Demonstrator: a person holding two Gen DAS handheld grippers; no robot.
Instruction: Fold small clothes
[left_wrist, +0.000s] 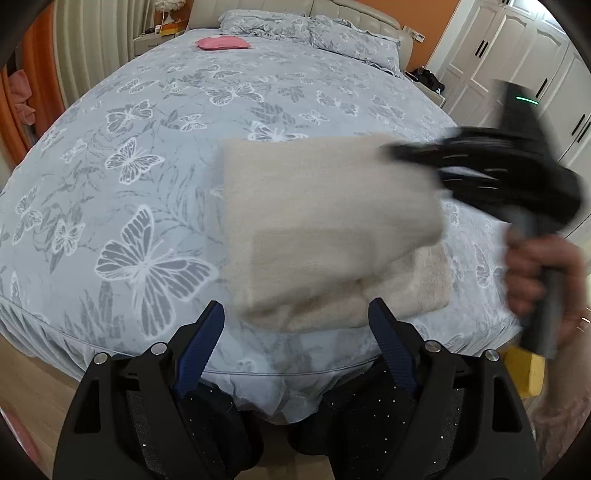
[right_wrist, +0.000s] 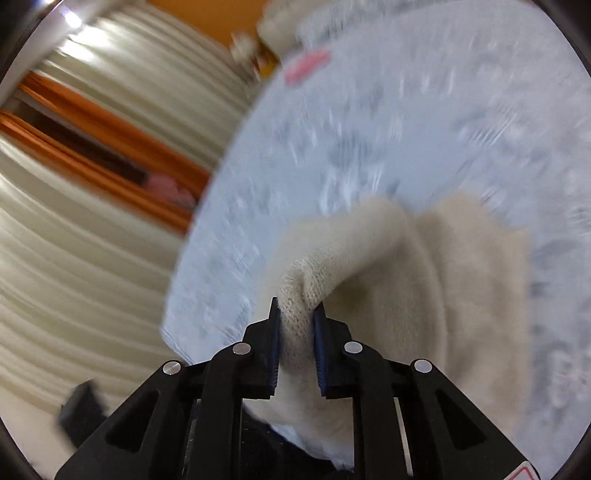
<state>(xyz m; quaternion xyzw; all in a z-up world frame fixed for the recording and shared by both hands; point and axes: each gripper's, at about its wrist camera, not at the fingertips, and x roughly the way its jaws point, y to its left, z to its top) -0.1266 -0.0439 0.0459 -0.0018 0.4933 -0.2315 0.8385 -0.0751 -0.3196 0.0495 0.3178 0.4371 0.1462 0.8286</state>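
Note:
A cream knitted garment (left_wrist: 325, 221) lies near the front edge of the bed, with one layer lifted and blurred above a folded layer beneath it. My right gripper (right_wrist: 297, 306) is shut on a bunched edge of that garment (right_wrist: 369, 258); the blue pads press the knit from both sides. In the left wrist view the right gripper (left_wrist: 399, 151) is a black blur at the cloth's upper right corner, held by a hand (left_wrist: 539, 273). My left gripper (left_wrist: 295, 306) stands open just in front of the garment's near edge, with nothing between its pads.
The bed (left_wrist: 147, 147) has a grey-blue butterfly cover and pillows (left_wrist: 314, 29) at the far end. A folded pink item (left_wrist: 223, 43) lies near the pillows. White wardrobe doors (left_wrist: 517, 55) stand at the right, and pale curtains (right_wrist: 92, 258) hang left of the bed.

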